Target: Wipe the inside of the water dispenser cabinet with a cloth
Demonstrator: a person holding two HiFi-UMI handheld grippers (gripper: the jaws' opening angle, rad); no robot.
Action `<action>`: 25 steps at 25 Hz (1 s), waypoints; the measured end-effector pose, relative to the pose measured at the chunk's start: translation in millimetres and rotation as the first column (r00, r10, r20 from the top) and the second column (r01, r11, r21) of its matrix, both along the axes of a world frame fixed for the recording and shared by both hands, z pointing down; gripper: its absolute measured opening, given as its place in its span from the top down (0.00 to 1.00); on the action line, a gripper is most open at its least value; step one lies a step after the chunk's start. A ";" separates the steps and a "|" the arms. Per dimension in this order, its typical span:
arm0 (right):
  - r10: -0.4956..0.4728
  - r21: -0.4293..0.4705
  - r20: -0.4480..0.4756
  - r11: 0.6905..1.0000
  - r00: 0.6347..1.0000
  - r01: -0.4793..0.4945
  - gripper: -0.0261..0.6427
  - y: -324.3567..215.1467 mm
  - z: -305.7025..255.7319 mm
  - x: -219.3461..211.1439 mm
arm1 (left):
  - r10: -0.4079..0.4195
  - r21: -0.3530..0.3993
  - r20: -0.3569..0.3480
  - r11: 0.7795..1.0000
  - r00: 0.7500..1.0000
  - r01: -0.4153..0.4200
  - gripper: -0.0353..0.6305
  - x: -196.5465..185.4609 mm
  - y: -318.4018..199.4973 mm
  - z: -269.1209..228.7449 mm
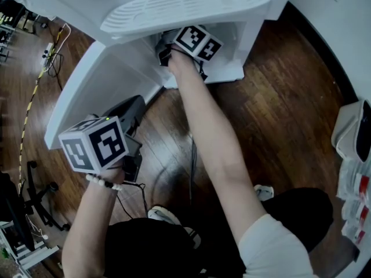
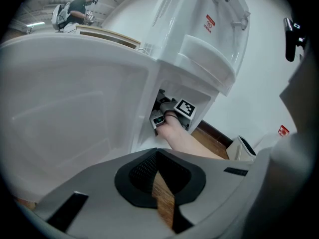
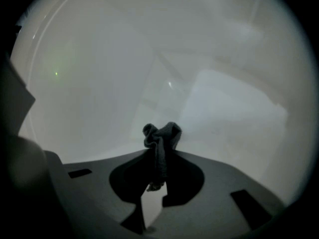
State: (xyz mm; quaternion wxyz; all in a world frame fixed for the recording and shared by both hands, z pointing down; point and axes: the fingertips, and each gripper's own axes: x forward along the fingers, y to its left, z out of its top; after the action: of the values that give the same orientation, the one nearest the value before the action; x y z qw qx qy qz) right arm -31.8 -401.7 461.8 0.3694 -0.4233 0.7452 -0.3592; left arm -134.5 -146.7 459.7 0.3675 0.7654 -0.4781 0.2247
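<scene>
Our left gripper (image 2: 160, 180) hangs outside by the open door (image 2: 75, 108), jaws together on nothing. Our right gripper (image 3: 158, 163), nearer, inside the cabinet (image 1: 248, 39), pinches the cloth (image 3: 162, 136). It bunches upright beyond the tips, with the wall straight ahead.

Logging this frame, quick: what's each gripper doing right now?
Left gripper: shut, nothing between its jaws.
Right gripper: shut on the dark cloth, inside the cabinet.
</scene>
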 end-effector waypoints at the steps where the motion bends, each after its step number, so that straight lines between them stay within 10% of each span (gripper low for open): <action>1: -0.003 -0.002 0.011 1.000 1.000 0.003 0.91 -0.6 -0.8 -0.2 | -0.001 -0.003 0.002 1.000 1.000 0.001 0.95 -0.5 0.2 0.9; 6: 0.019 -0.094 0.005 0.995 1.000 -0.019 0.90 -7.3 23.2 8.7 | -0.002 -0.015 -0.002 1.000 1.000 0.002 0.95 -2.5 1.0 5.6; 11: 0.044 -0.246 -0.229 0.964 0.972 -0.102 0.90 -8.5 78.4 20.5 | 0.003 -0.016 0.002 1.000 1.000 -0.003 0.95 -1.8 1.3 6.1; 18: -0.032 -0.499 -0.348 0.853 0.937 -0.157 0.89 -1.5 146.2 16.1 | -0.006 -0.014 -0.001 1.000 1.000 0.006 0.95 -3.8 1.4 3.9; 25: -0.037 -0.511 -0.496 0.820 0.867 -0.257 0.89 6.9 152.7 31.4 | -0.006 -0.008 -0.008 1.000 1.000 0.006 0.95 -4.8 1.4 0.2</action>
State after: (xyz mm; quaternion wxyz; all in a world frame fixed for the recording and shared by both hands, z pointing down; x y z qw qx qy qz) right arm -0.4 -394.8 614.4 0.0505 -0.6327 0.6478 -0.4213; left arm -139.4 -145.3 460.0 0.3731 0.7632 -0.4783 0.2225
